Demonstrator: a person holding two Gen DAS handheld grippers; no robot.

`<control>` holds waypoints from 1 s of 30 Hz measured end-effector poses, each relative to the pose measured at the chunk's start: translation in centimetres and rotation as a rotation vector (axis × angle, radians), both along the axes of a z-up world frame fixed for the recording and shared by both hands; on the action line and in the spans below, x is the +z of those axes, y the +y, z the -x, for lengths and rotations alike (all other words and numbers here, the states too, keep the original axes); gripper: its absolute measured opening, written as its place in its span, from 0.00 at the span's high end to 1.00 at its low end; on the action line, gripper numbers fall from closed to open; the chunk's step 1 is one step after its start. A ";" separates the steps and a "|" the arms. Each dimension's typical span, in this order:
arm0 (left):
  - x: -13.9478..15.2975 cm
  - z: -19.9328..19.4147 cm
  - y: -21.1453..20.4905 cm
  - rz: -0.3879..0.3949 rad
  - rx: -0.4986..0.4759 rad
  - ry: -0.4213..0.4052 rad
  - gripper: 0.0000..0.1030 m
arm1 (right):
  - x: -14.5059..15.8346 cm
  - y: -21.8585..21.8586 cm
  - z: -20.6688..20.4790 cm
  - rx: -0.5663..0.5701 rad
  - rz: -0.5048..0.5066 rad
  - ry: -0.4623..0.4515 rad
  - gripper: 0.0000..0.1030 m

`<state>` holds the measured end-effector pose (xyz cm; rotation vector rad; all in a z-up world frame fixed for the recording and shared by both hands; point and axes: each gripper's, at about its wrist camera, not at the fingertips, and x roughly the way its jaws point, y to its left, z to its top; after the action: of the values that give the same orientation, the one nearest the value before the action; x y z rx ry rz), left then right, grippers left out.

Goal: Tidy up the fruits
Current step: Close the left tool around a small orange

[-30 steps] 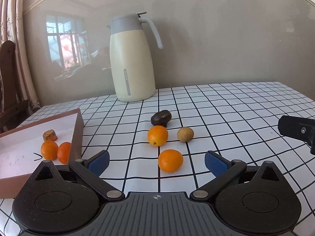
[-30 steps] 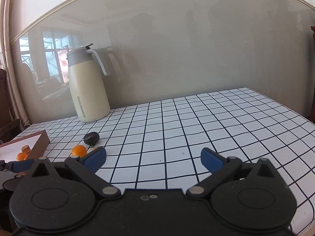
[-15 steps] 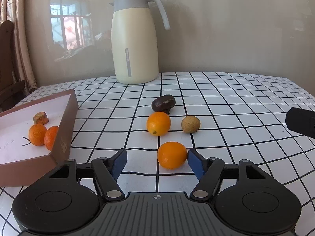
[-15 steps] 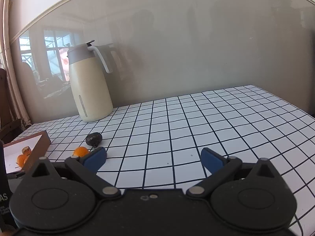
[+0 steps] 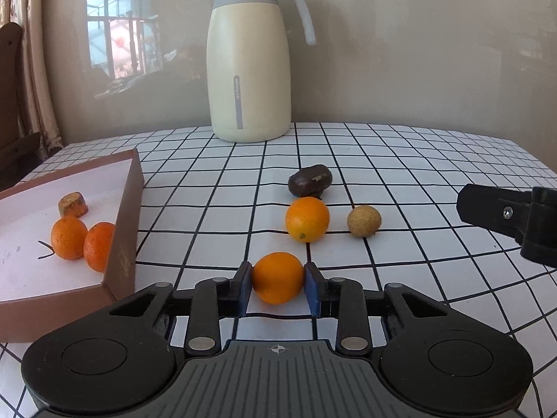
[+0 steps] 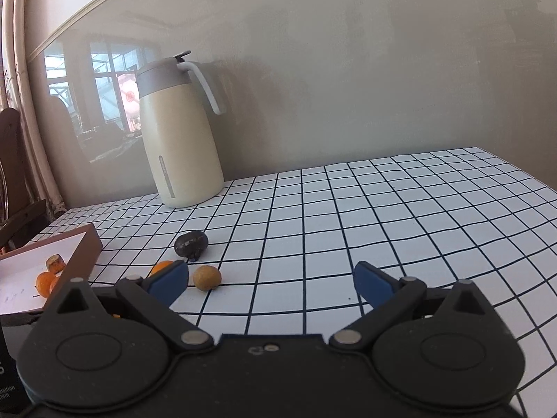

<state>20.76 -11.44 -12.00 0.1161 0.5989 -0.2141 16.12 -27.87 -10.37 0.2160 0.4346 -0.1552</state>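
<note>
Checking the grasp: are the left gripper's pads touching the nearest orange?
Touching. The left wrist view shows both blue pads of the left gripper pressed against the orange.

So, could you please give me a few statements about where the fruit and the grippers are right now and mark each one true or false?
1. The left gripper is shut on the nearest orange. True.
2. The right gripper holds the small tan fruit. False: it is open and holds nothing; the tan fruit lies on the table.
3. The box holds two oranges and a small brown piece. True.
4. The cream jug lies tipped over. False: it stands upright by the wall.
5. The dark fruit is in the box. False: it lies on the table behind the second orange.
</note>
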 end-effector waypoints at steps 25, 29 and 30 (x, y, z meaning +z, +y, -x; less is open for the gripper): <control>-0.2 -1.4 2.5 0.011 0.036 0.003 0.68 | -1.8 3.0 -6.3 0.081 0.006 0.147 0.42; -0.2 -1.4 2.5 0.010 0.037 0.002 0.68 | -2.0 3.2 -7.2 0.091 0.005 0.168 0.60; -0.2 -1.4 2.5 0.010 0.038 0.002 0.68 | -2.0 3.2 -7.4 0.089 0.003 0.171 0.60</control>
<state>22.20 -8.96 -12.20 0.0952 0.6016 -0.1807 23.52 -24.72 -12.41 0.1810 0.6129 -0.0872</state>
